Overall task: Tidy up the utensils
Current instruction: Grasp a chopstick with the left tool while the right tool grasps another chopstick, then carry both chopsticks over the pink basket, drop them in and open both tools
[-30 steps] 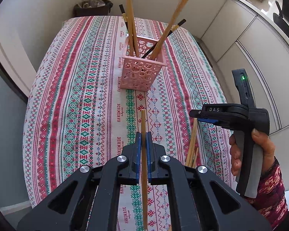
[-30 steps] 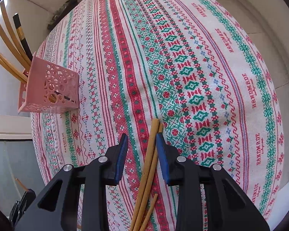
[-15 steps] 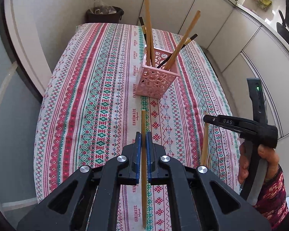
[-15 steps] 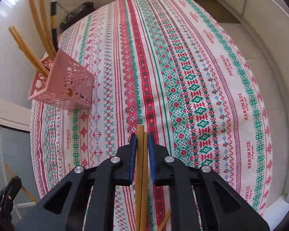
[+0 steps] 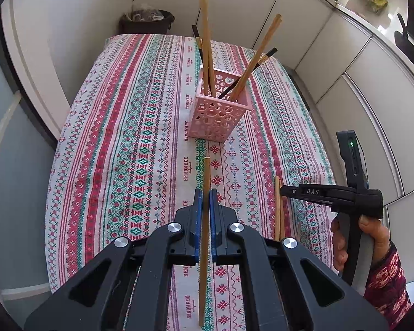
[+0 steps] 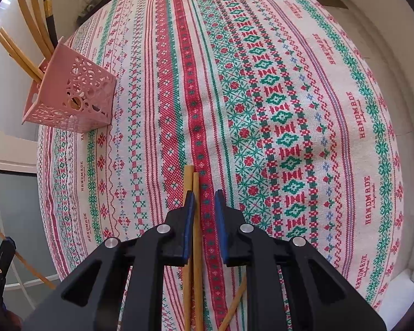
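The left gripper (image 5: 206,198) has its jaws clenched on a single wooden chopstick (image 5: 205,220), which runs straight ahead between the blue pads and juts past the tips toward the pink basket (image 5: 218,115). The right gripper (image 6: 204,201) has its jaws parted, with a gap on the right side; two loose chopsticks (image 6: 196,220) lie side by side on the patterned tablecloth (image 6: 289,110), one between the jaws against the left pad, the other partly under that finger. To the left of the table, a white wall and a glass panel run close to the cloth's edge; the middle of the cloth is bare up to the basket. The basket stands upright near the table's middle, holding several wooden and black chopsticks that lean outward. Right of the table, white cabinet doors (image 5: 358,88) stand close. A third chopstick (image 6: 231,306) lies slanted under the right gripper.
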